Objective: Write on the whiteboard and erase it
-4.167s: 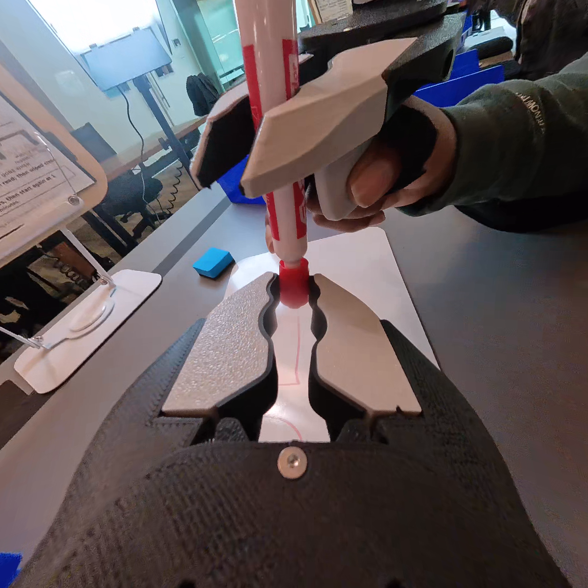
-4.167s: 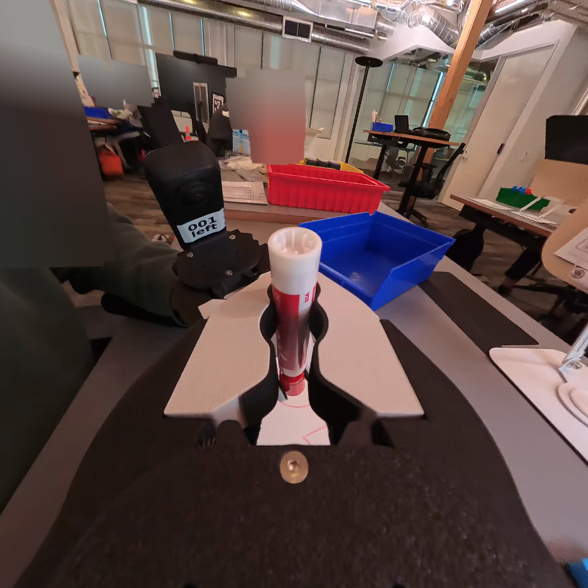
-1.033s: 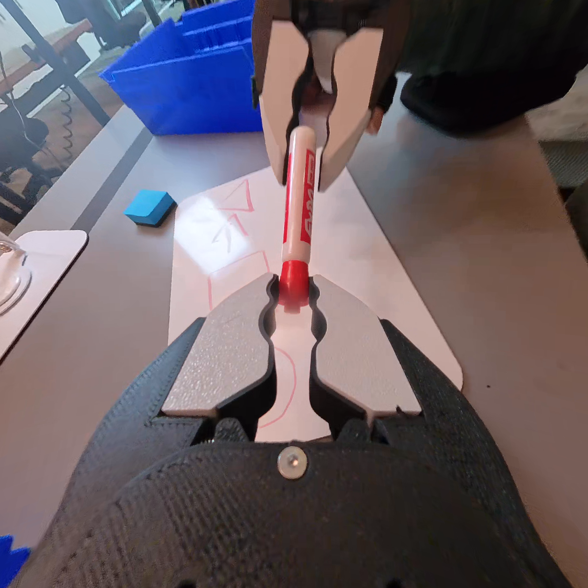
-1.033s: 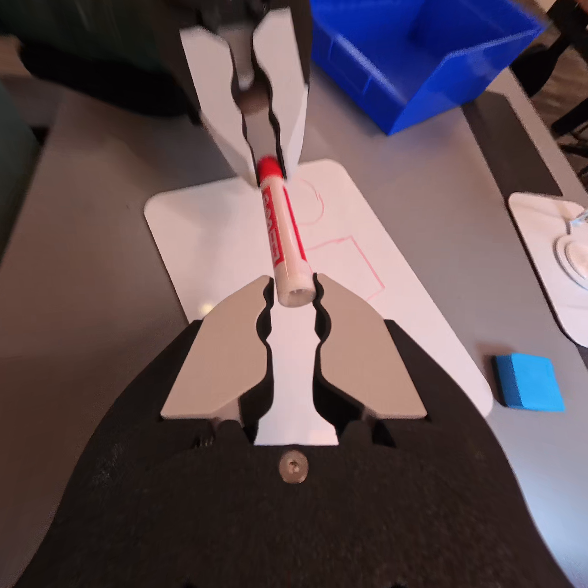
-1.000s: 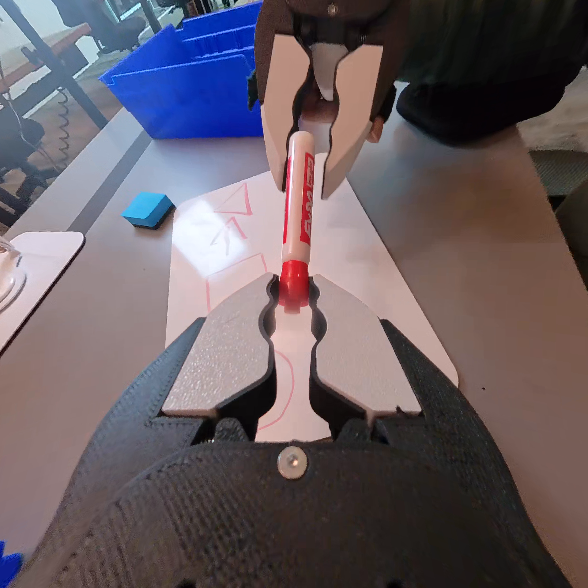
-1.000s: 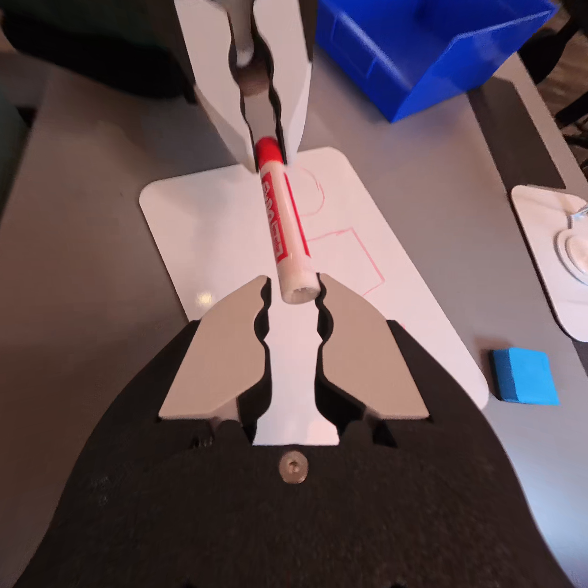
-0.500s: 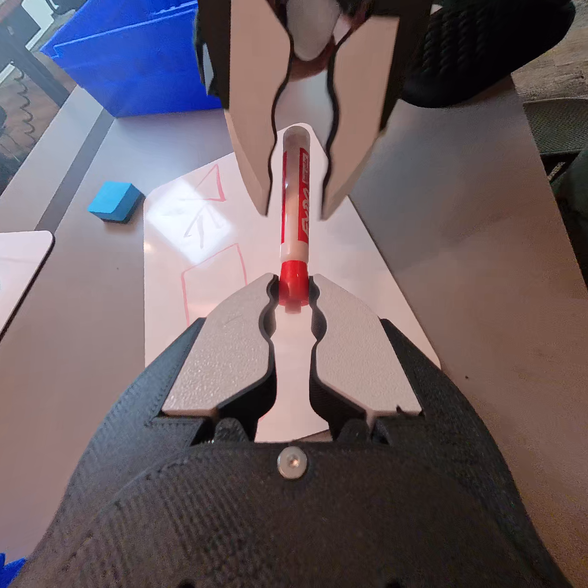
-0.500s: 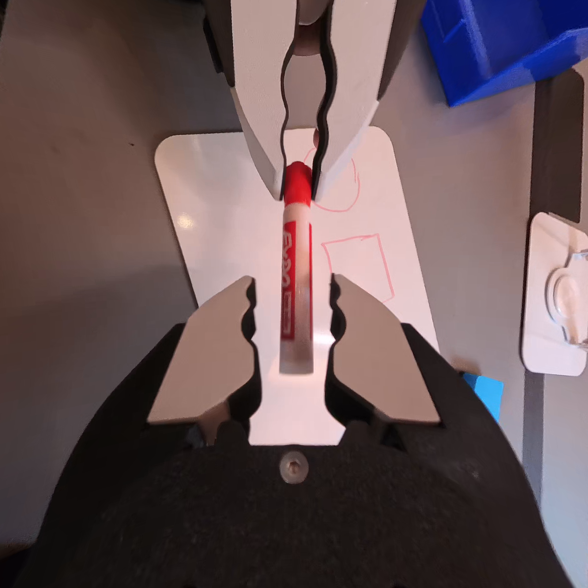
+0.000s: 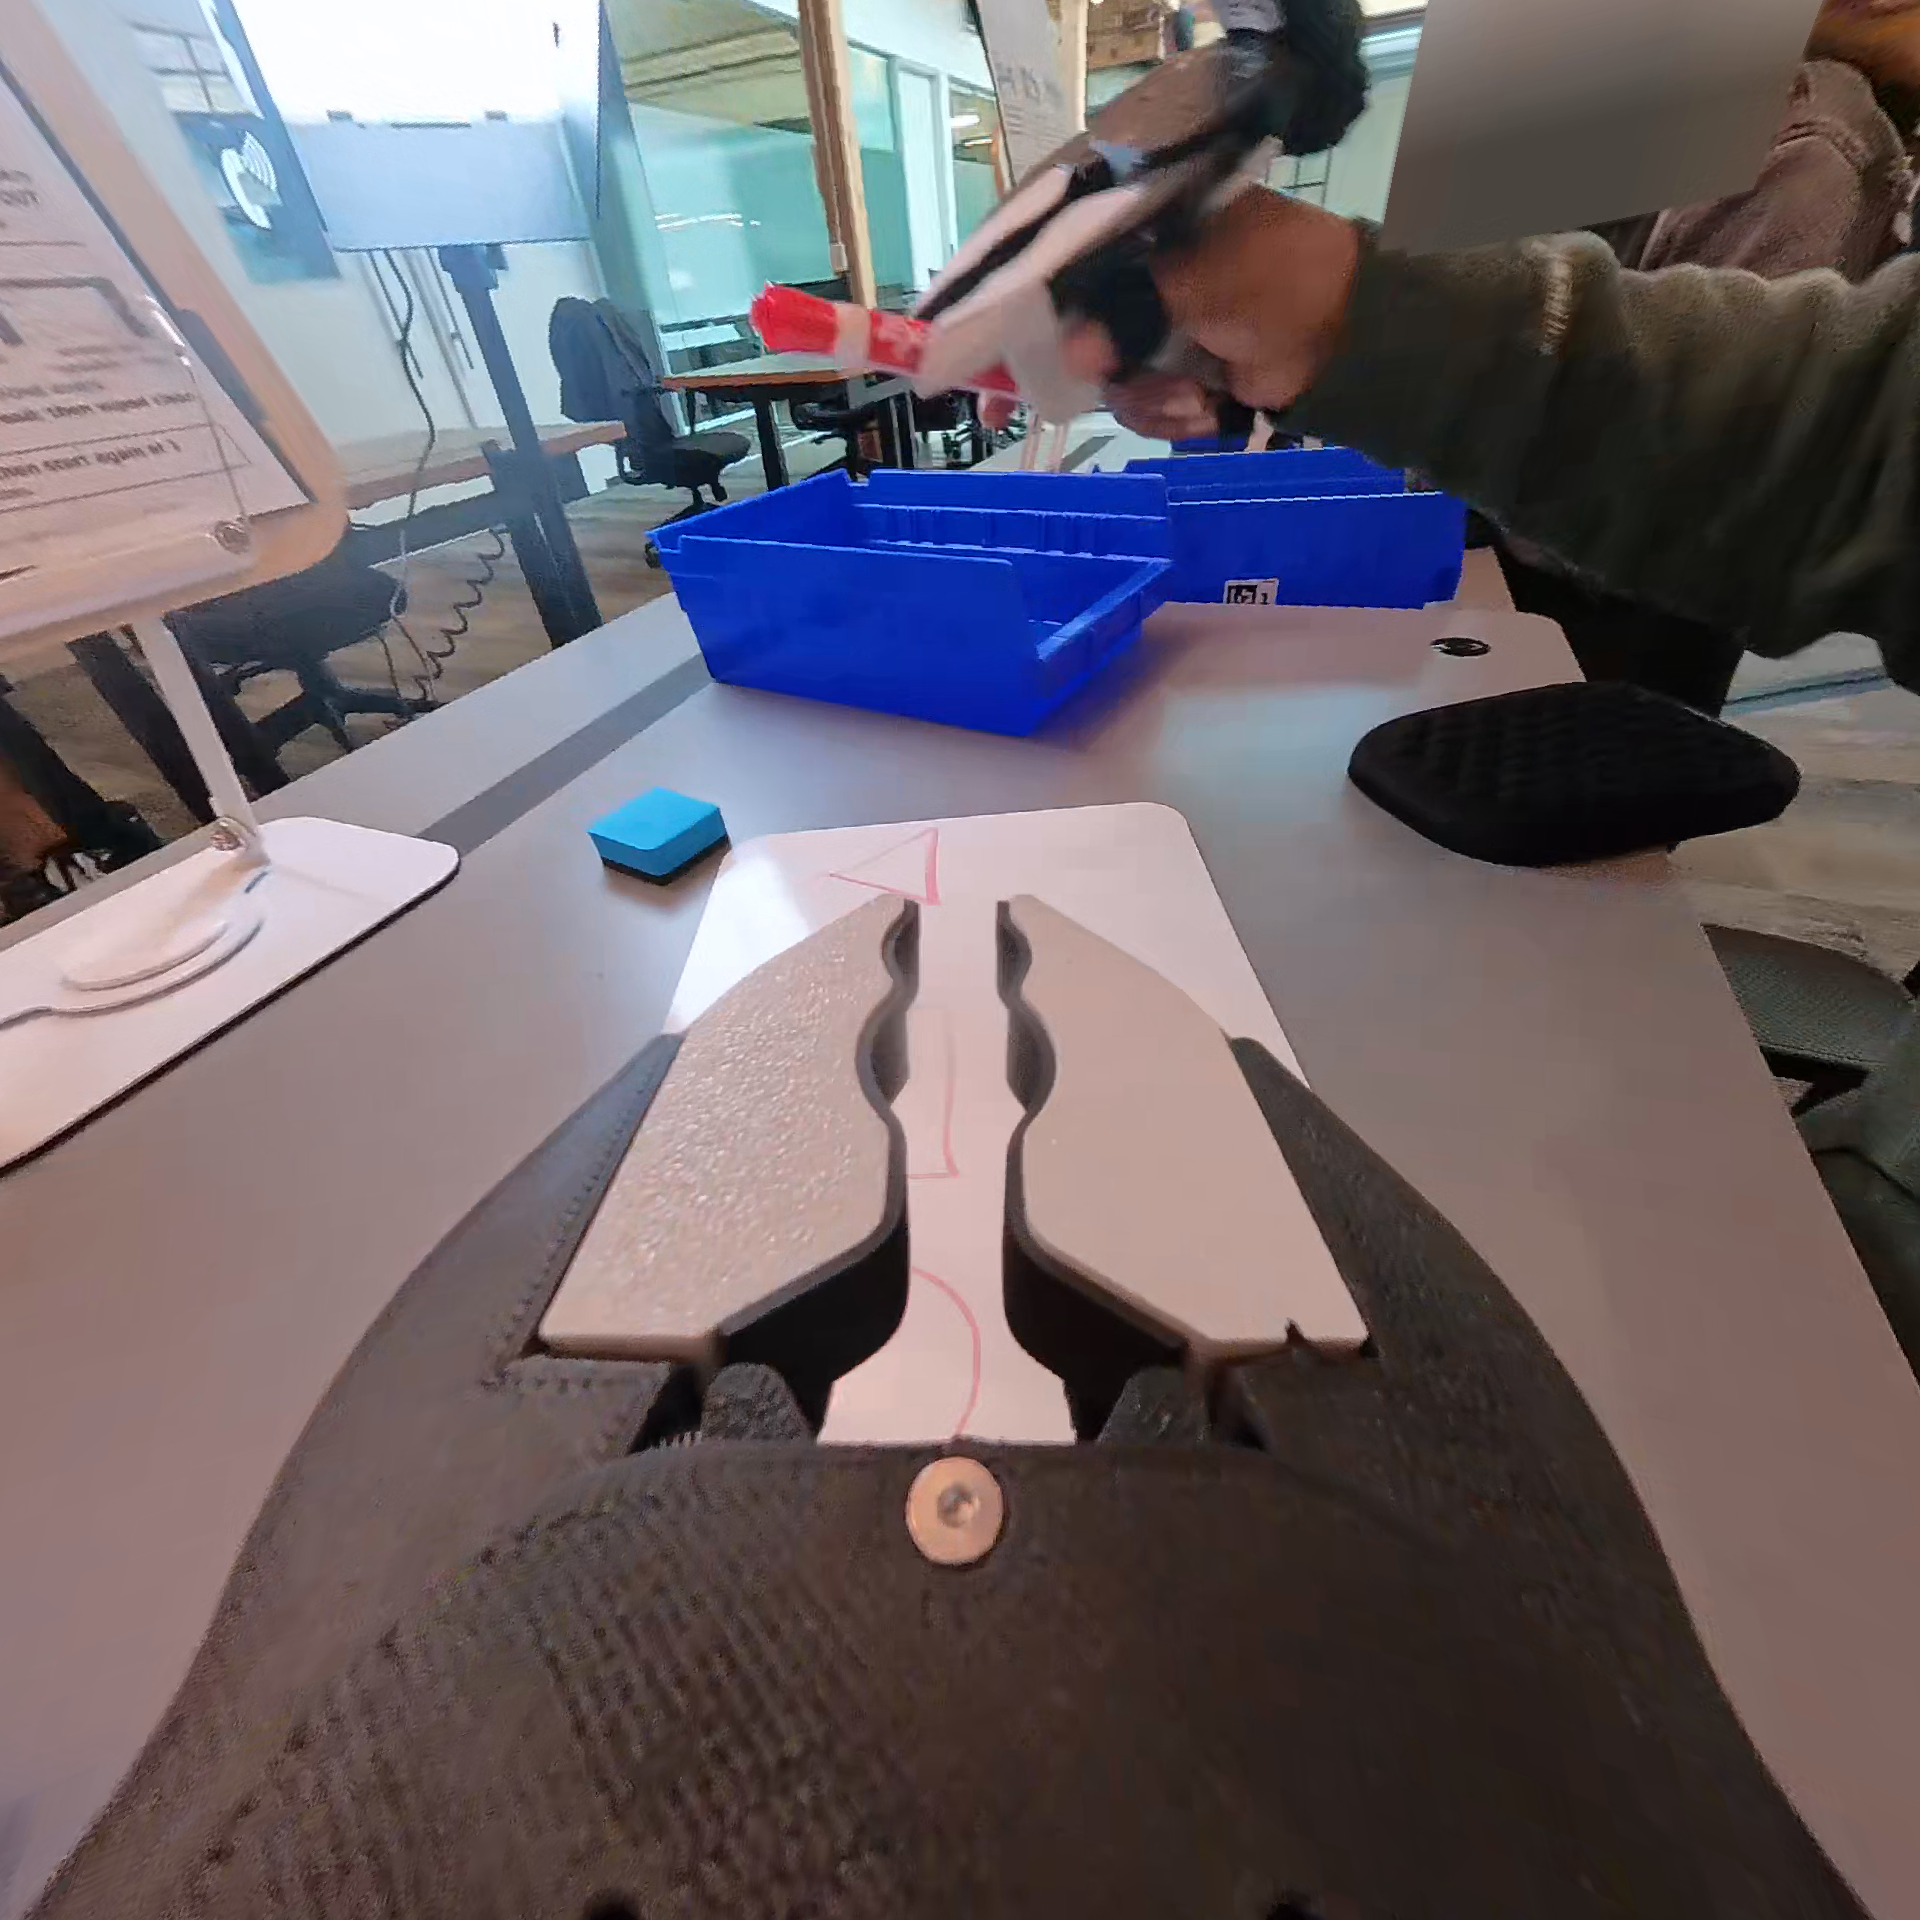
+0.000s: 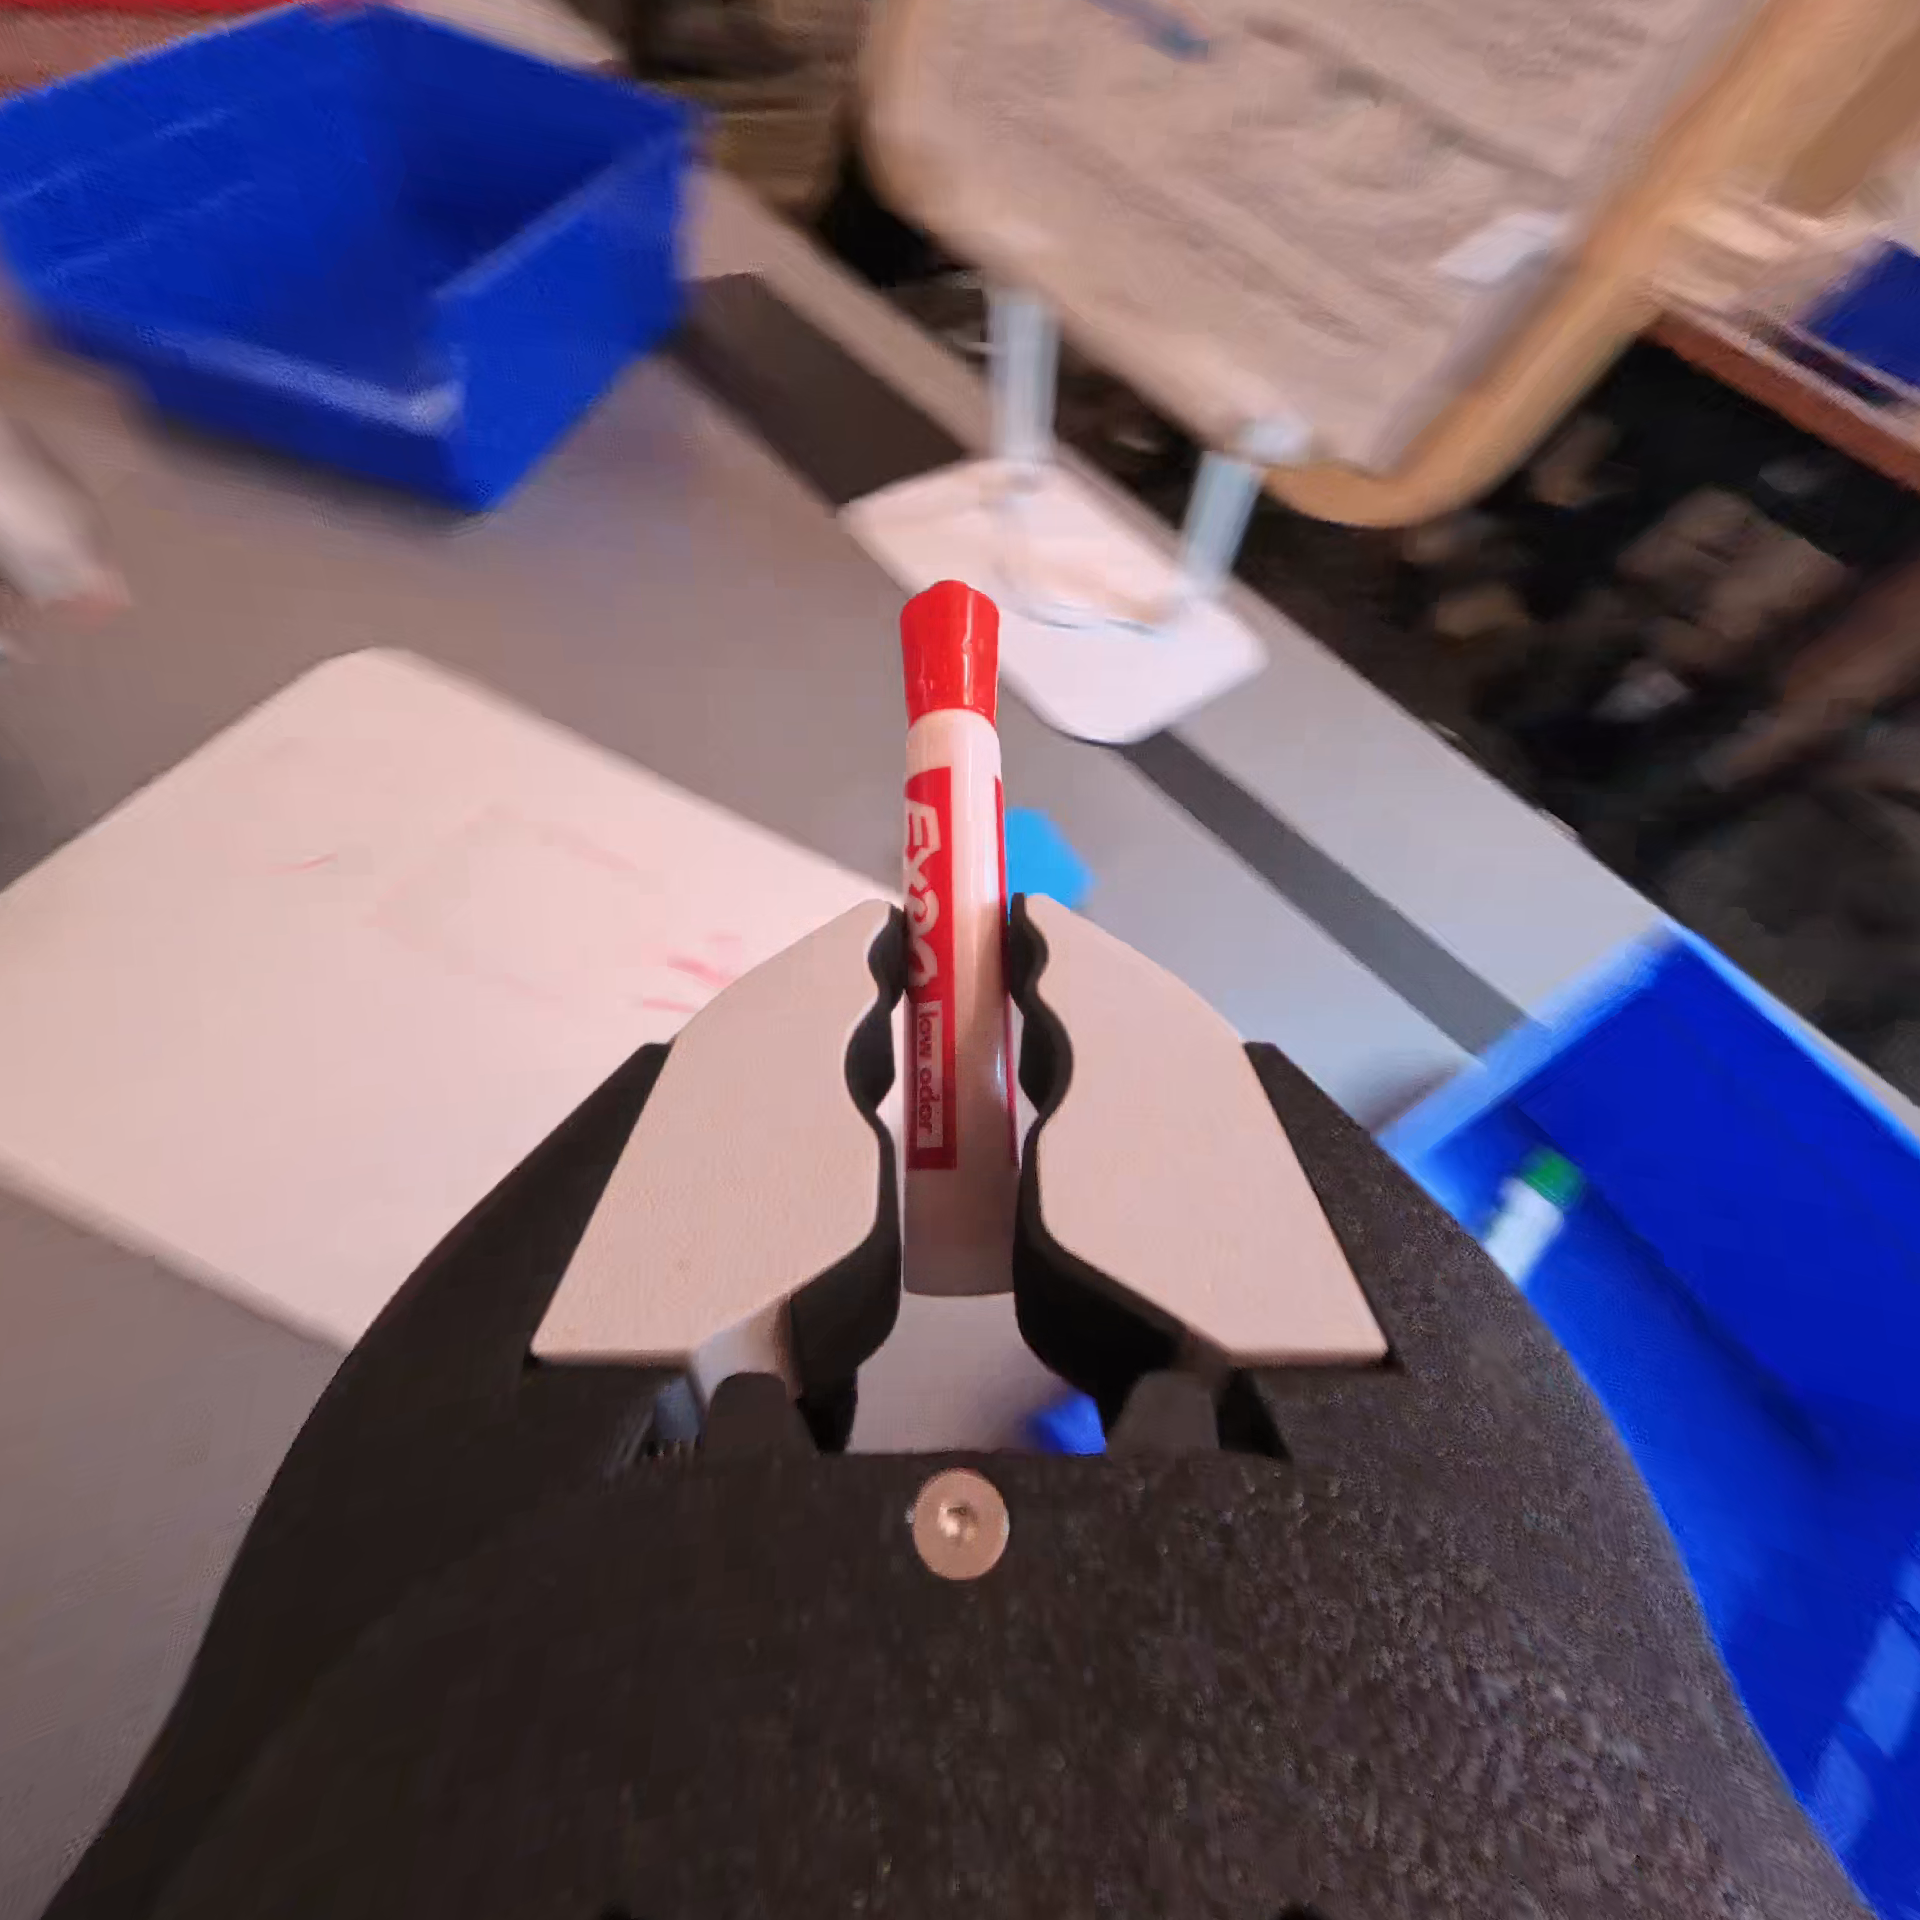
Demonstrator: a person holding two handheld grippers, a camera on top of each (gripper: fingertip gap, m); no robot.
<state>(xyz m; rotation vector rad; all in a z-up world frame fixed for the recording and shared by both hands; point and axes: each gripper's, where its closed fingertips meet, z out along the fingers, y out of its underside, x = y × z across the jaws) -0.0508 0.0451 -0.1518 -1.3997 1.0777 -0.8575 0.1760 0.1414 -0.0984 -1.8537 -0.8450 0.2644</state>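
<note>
Right wrist view shows our right tongs (image 10: pixel 951 1049) clamped on the white barrel of a red-capped dry-erase marker (image 10: pixel 951 935), cap end pointing away from us, above the near edge of the flat white whiteboard with rounded corners (image 10: pixel 312 987). We judge the marker light, stiff and smooth-sided, so it could slide or twist between the pads; mid-barrel, where we hold it, looks like the sensible place. The small blue foam eraser with a dark underside (image 9: pixel 657 831) sits on the grey tabletop (image 9: pixel 1455 1039) just beside the whiteboard's far left corner; we expect it soft and light, best pinched across its short sides.

Left wrist view has our left tongs (image 9: pixel 951 1039) slightly apart and holding nothing, low over the whiteboard. Its fingers cover much of the red drawing: we make out a triangle near the far edge, part of a box and a curve. In the right wrist view motion blur smears the drawing and the blue plastic bin (image 10: pixel 343 260) beyond the whiteboard, and the marker hides most of the eraser.
</note>
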